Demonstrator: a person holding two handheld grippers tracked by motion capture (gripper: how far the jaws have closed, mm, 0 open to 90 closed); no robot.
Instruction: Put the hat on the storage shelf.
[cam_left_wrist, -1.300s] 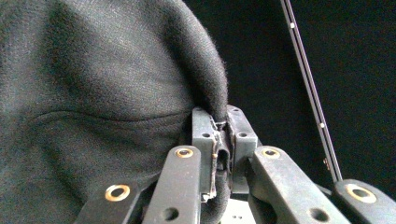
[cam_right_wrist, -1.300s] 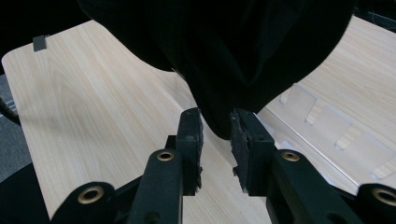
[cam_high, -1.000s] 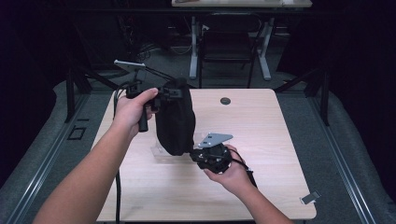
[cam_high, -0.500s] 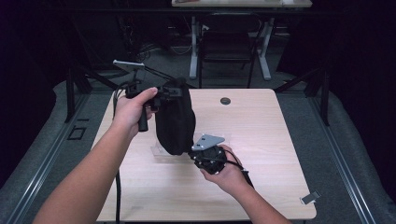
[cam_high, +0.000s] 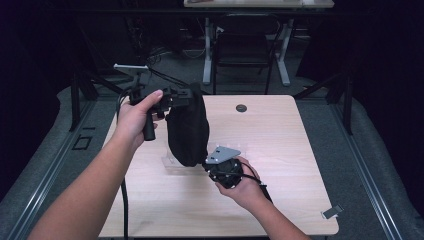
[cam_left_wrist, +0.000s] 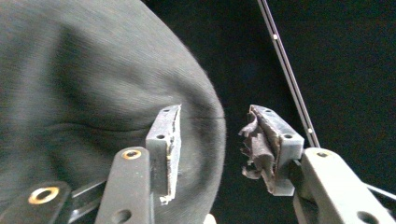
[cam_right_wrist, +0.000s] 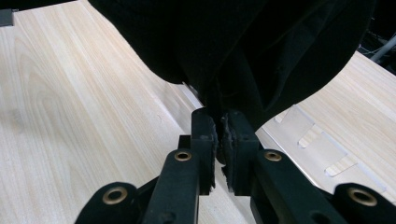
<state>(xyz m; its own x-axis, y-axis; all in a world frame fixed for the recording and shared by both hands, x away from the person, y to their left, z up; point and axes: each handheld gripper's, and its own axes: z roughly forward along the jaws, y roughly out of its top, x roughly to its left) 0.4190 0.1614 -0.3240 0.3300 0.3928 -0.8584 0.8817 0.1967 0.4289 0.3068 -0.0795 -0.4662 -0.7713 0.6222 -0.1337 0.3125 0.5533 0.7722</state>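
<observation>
A black cloth (cam_high: 187, 130) hangs in a rounded bundle above the light wooden table (cam_high: 285, 145). Its top is at my left gripper (cam_high: 191, 96), held up at the table's far left edge. In the left gripper view the jaws of the left gripper (cam_left_wrist: 212, 140) stand apart, and the black cloth (cam_left_wrist: 88, 88) bulges behind and around the left jaw with dark space in the gap. My right gripper (cam_high: 208, 165) reaches the bundle's bottom from the right. In the right gripper view the right gripper (cam_right_wrist: 220, 125) is shut on a fold of the black cloth (cam_right_wrist: 261, 46).
A clear plastic stand (cam_high: 172, 161) lies on the table under the cloth, its slotted plate (cam_right_wrist: 317, 140) beside my right jaws. A round dark cable hole (cam_high: 241, 108) sits near the far edge. A small grey clip (cam_high: 331, 211) lies at the near right corner.
My right gripper has shifted slightly left and nearer, staying at the cloth's bottom. The left hand and the hanging cloth have barely moved.
</observation>
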